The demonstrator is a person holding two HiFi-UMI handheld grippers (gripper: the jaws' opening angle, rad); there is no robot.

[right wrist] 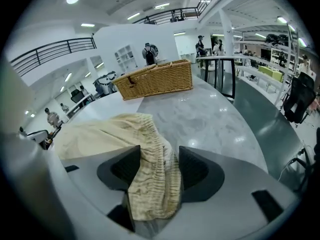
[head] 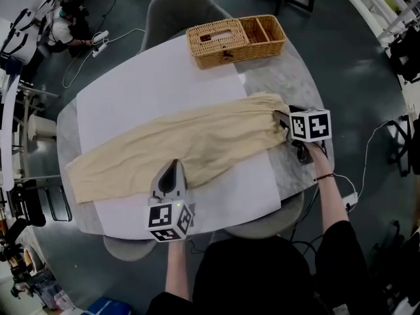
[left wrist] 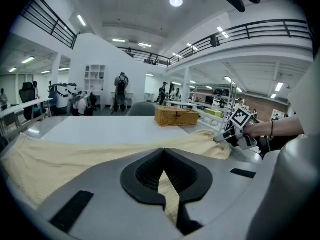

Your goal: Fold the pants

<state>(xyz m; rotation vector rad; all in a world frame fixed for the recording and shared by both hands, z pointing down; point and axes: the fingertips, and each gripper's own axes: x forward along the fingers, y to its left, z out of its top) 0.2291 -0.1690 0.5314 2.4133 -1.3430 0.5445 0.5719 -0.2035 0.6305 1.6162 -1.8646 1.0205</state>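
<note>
Cream pants (head: 190,143) lie stretched across a white sheet (head: 151,84) on the table, waistband at the right, leg ends at the left. My left gripper (head: 172,166) sits at the pants' near edge around the middle. In the left gripper view its jaws (left wrist: 165,179) are closed to a narrow slit with a strip of the cream fabric (left wrist: 75,159) pinched in it. My right gripper (head: 282,122) is at the waistband end. The right gripper view shows it (right wrist: 159,166) open, with the gathered elastic waistband (right wrist: 155,184) lying loose between the two pads.
A wicker basket (head: 235,39) with a lidded half and open compartments stands at the table's far edge. Bare marble tabletop (head: 275,77) shows right of the sheet. A grey chair (head: 180,8) is behind the table, and people stand far off in the hall.
</note>
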